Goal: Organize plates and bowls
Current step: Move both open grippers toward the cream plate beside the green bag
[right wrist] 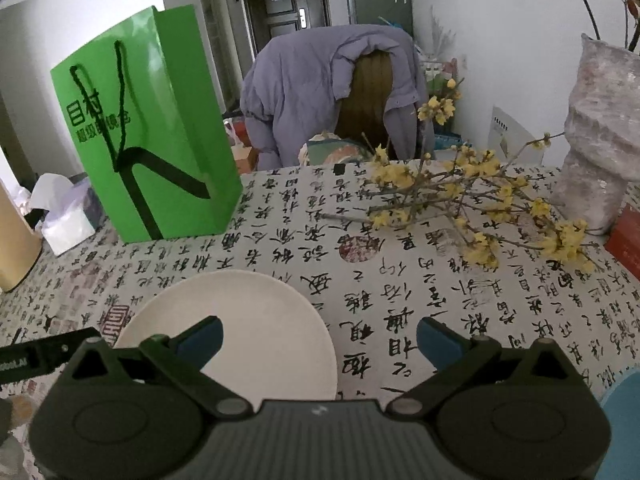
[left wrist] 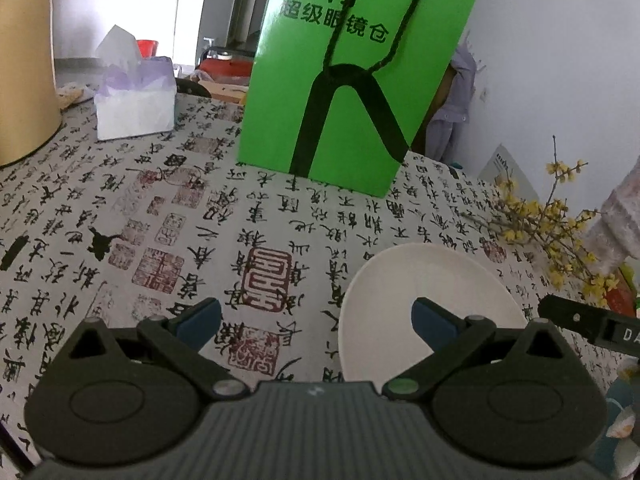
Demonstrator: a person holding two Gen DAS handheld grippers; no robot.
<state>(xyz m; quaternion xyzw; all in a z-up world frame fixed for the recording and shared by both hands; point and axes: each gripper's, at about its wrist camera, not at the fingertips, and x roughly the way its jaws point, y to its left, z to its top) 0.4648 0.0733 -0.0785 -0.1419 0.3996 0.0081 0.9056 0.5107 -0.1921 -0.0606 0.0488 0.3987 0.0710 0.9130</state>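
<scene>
Hovering over the calligraphy tablecloth (left wrist: pixel 240 220), the left gripper (left wrist: pixel 316 320) and right gripper (right wrist: pixel 318 338) both gape wide, holding nothing; the white plate (right wrist: pixel 248 320) lies flat between them, near the green paper bag (right wrist: pixel 160 140).

The surface (right wrist: pixel 400 280) is covered by a cloth printed with black calligraphy and red seals. A white plate (right wrist: pixel 240 320) is laid flat on it at the near side. A green paper bag (right wrist: pixel 160 140) with black cord handles is stood upright farther back, with a tissue box (left wrist: pixel 136 108) set well to its left. Branches with yellow blossoms (right wrist: pixel 480 208) are laid across the cloth, near a wrapped pale bundle (right wrist: pixel 600 140) and a red box (right wrist: pixel 626 240).
</scene>
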